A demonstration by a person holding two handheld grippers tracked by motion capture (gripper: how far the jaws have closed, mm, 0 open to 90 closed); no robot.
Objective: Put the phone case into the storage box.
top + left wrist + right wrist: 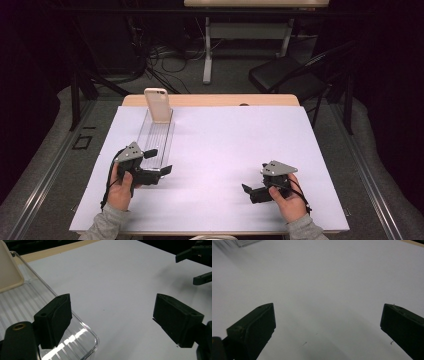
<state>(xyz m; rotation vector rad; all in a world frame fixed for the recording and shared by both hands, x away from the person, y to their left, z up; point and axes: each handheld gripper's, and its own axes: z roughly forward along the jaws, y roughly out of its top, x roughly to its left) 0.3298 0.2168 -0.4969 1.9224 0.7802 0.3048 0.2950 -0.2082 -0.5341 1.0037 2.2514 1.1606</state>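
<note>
A long clear ribbed plastic tray lies on the left of the white sheet. A beige phone-shaped case stands upright at the tray's far end. My left gripper is at the tray's near end, open, with nothing between its jaws. In the left gripper view, the left gripper has one jaw over the tray's near corner and the other over bare sheet, and the case shows at upper left. My right gripper rests open at the near right, over bare sheet.
The wooden table edge runs along the back of the sheet. Beyond it stand a black chair and a desk frame on the floor. The other gripper shows at the upper right of the left gripper view.
</note>
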